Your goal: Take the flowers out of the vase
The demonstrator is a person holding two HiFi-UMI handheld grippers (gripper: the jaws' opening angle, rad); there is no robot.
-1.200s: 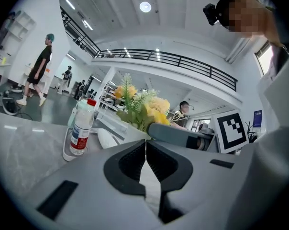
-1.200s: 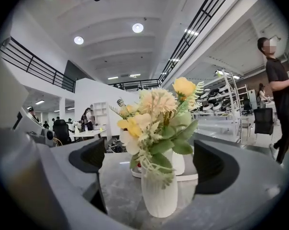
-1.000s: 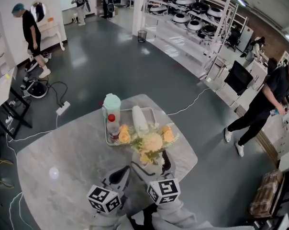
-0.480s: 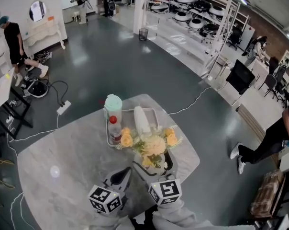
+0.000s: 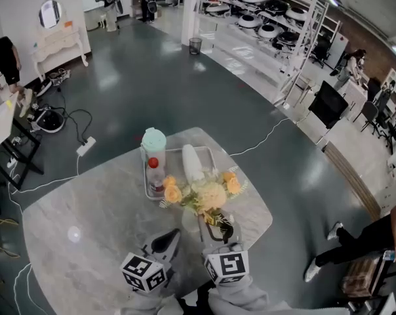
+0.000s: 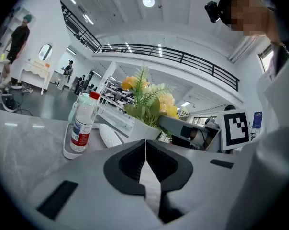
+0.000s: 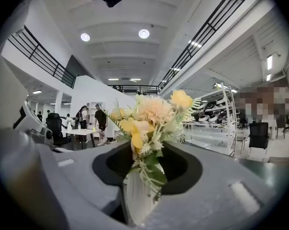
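A bunch of yellow and cream flowers (image 5: pixel 206 192) with green leaves stands in a white vase (image 5: pixel 197 227) near the table's front edge. My right gripper (image 5: pixel 217 226) reaches in level from the front. Its jaws have just been closing and now press on the flower stems (image 7: pixel 145 169) at the vase's mouth. The left gripper view shows the vase (image 6: pixel 143 129) under the greenery, with the right gripper's finger (image 6: pixel 180 126) against its top. My left gripper (image 5: pixel 168 237) rests just left of the vase, shut with nothing in it (image 6: pixel 145 145).
Behind the flowers a white tray (image 5: pixel 213 156) holds a red-capped water bottle (image 5: pixel 155 172), a green-lidded cup (image 5: pixel 153 140) and a white oblong object (image 5: pixel 191 163). The marble table (image 5: pixel 86 222) ends close to the right of the vase. Cables lie on the floor.
The right gripper's jaws have narrowed onto the stems. The flower bunch has shifted slightly to the left and away from me. People in the background have walked on.
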